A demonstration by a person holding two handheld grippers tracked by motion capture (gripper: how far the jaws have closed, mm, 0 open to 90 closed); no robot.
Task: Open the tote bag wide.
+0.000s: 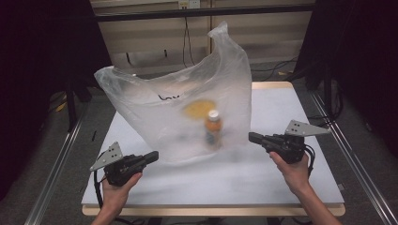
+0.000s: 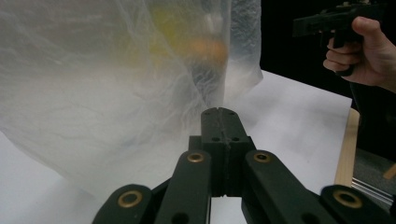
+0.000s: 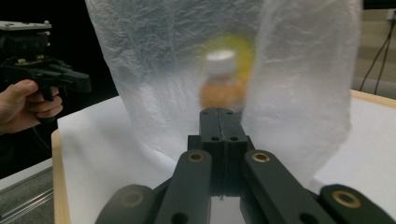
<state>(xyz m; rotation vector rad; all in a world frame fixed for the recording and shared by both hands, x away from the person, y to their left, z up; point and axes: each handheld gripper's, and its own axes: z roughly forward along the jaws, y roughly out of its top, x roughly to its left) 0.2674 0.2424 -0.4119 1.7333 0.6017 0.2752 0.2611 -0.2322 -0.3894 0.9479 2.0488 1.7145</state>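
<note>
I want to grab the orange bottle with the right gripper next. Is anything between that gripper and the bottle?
Yes. The bottle stands inside the translucent plastic bag, whose wall hangs between it and the shut right gripper. The jaws would meet plastic first. The bag's opening faces upward.

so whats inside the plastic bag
Through the plastic bag a bottle with a white cap stands upright, something yellow behind it. The film blurs both; anything else is hidden.

Left gripper (image 1: 156,155) closed, right gripper (image 1: 250,137) closed — seemingly level, facing inward
</note>
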